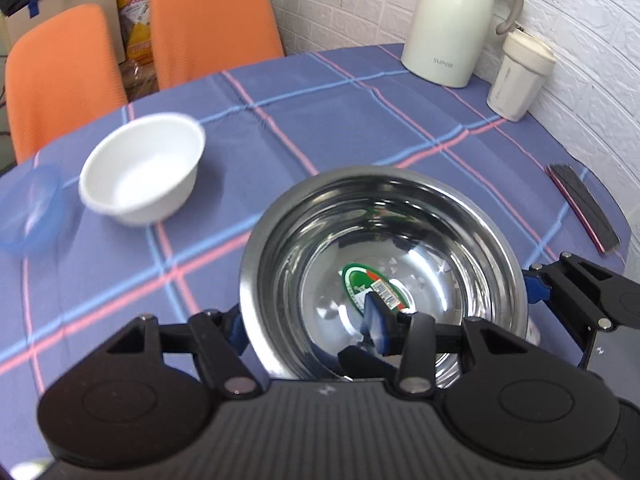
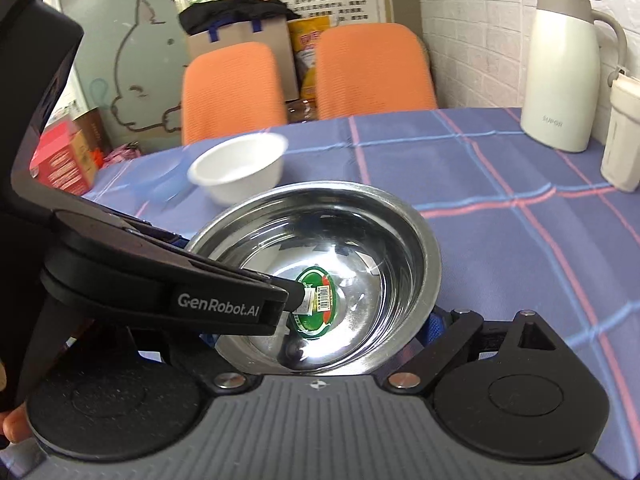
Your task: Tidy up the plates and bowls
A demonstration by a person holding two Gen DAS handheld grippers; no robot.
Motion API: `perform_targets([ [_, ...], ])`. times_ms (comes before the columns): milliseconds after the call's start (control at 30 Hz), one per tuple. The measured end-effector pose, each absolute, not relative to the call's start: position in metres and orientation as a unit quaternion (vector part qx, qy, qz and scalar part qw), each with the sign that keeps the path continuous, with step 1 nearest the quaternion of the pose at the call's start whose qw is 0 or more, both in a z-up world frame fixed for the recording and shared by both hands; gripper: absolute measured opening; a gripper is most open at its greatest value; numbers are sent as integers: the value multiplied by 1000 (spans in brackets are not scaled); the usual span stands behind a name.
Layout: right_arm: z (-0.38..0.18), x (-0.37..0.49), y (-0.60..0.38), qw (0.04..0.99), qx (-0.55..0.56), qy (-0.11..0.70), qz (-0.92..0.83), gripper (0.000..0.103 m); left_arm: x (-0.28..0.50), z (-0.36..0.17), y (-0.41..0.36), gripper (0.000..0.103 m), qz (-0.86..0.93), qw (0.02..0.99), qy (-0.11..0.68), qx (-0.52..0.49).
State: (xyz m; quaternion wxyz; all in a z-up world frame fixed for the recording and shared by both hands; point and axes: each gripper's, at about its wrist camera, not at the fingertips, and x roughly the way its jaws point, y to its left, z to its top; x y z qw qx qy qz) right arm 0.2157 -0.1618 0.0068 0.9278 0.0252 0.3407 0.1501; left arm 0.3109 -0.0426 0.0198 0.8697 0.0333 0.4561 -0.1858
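Observation:
A shiny steel bowl point(image 1: 400, 216) with a green sticker in its bottom fills the near part of both views. My left gripper point(image 1: 306, 324) is shut on its left wall, one blue pad inside and the other outside the rim. In the right wrist view that inner finger point(image 2: 224, 300) reaches in from the left. My right gripper point(image 2: 322, 332) stands wide open with the steel bowl point(image 2: 400, 220) between its fingers; I cannot tell whether they touch it. A white bowl point(image 1: 140, 168) and a clear blue bowl point(image 1: 28, 208) sit further left on the cloth.
The table wears a blue plaid cloth point(image 1: 320, 112). A white thermos jug point(image 1: 452, 20) and a white cup point(image 1: 520, 76) stand at the far right by the brick wall. A dark flat object point(image 1: 584, 208) lies at the right edge. Two orange chairs point(image 1: 212, 20) stand behind the table.

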Motion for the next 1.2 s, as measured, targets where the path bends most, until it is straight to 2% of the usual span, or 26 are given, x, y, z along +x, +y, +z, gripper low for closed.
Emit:
perform_targets([
  [200,-2,184,-148,922,39,350,163,80,262,11,-22,45,-179,873,453,28],
  [567,-18,164,-140,911,46,372,170,80,236,-8,-14,46,-173,875,452,25],
  [633,-21,165,-139,909,48,375,175,80,236,-10,-16,49,-168,877,449,34],
  [700,-21,165,-140,907,49,378,179,79,237,-12,-15,60,-167,876,451,31],
  [767,-20,163,-146,907,53,379,176,79,236,-11,-12,62,-160,879,448,27],
  [867,-15,150,-164,911,61,374,163,78,232,-1,-3,72,-150,889,433,18],
  [1200,14,144,-219,930,105,336,109,78,230,46,48,73,-105,919,380,-22],
])
